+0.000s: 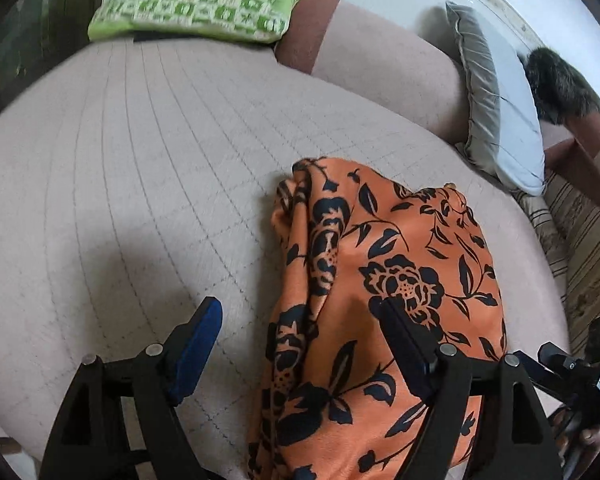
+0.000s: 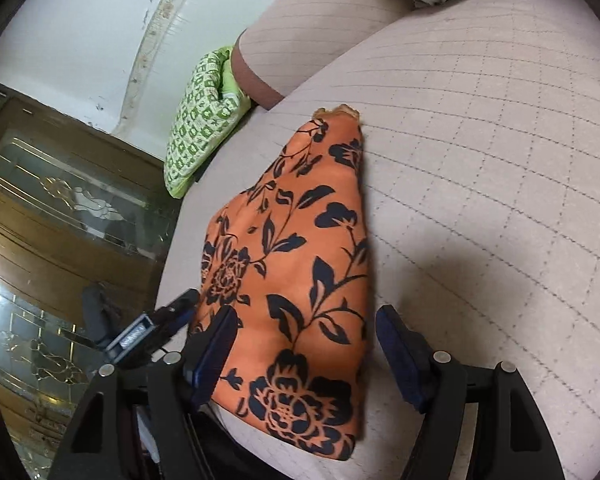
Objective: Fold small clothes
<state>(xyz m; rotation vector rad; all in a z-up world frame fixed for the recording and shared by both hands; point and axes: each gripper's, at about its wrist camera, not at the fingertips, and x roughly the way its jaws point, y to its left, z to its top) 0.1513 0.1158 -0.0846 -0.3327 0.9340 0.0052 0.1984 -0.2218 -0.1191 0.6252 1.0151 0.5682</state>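
Left gripper (image 1: 300, 320), black frame with blue-padded fingers: standing released and wide, nothing pinched; its left finger (image 1: 198, 344) is hanging over bare mattress, its right finger (image 1: 404, 348) is hovering in front of the cloth, and whether it is touching the fabric cannot be told.

Right gripper (image 2: 306, 344), same black build with dark blue pads: also standing released, jaws wide apart; cloth is lying between and beneath the fingers but the pads are not pressing on it. The left finger (image 2: 212, 356) is overlapping the cloth's edge, the right finger (image 2: 404, 356) is sitting just beside the cloth over the mattress. Part of the left gripper is showing in the right wrist view, just beyond the cloth's left edge.

Orange satin-like garment with black flower and leaf print (image 1: 380, 280) (image 2: 300, 260): lying loosely bunched and partly folded on the mattress, tapering to a narrow end away from the grippers, near the mattress edge.

Pale pink quilted mattress with stitched grid lines (image 1: 120, 180) (image 2: 480, 160): bearing the garment.

Green-and-white patterned pillow (image 1: 196, 4) (image 2: 198, 136): resting at the far end, well apart from the garment.

Grey and pale blue cushion (image 1: 496, 108): leaning against the pink backrest
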